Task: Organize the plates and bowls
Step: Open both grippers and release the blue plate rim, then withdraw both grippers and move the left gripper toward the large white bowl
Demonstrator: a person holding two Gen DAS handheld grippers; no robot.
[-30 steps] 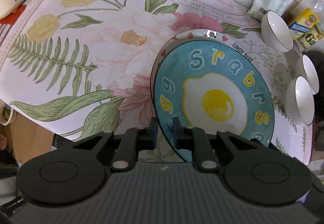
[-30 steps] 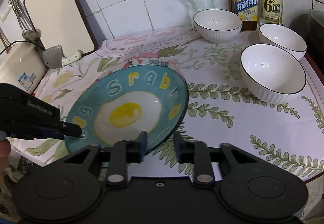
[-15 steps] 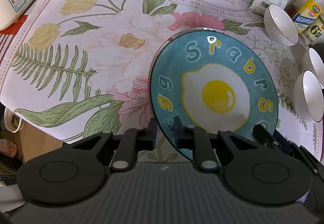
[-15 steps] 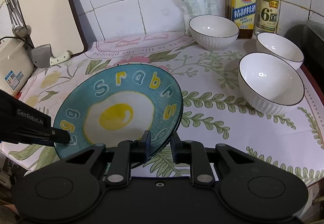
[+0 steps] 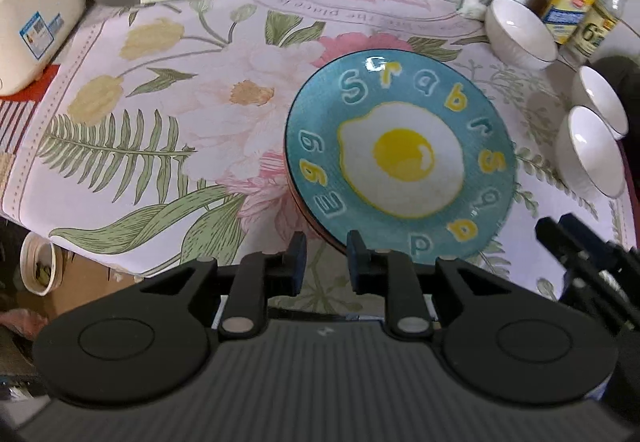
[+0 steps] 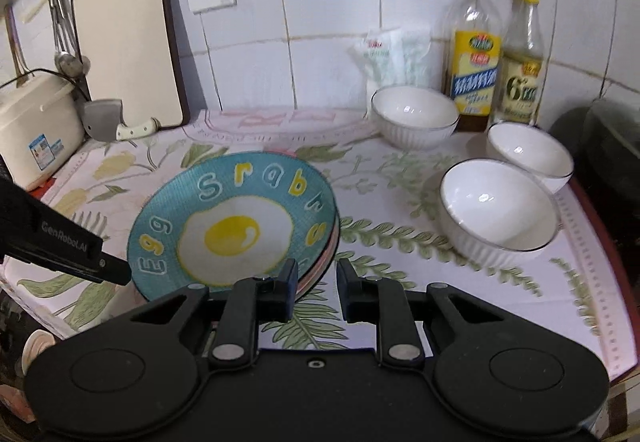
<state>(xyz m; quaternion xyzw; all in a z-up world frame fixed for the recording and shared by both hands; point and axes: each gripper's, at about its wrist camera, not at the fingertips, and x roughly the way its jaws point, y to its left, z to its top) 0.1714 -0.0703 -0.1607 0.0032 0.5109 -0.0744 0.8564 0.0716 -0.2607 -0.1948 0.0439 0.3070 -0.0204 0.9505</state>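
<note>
Left wrist view: the left gripper (image 5: 323, 257), jaws just opening, has released the egg plate (image 5: 400, 158) onto the stack. Right gripper (image 6: 317, 280) stands apart too; the bowls (image 6: 498, 212) look next.

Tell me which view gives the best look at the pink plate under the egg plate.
The right wrist view: the pink plate peeks out as a pink rim beneath the right edge of the egg plate. The left wrist view shows only a thin dark reddish edge under the egg plate's lower left, too little to identify.

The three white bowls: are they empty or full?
Empty: the back bowl, right bowl and nearest bowl show only bare white insides.
</note>
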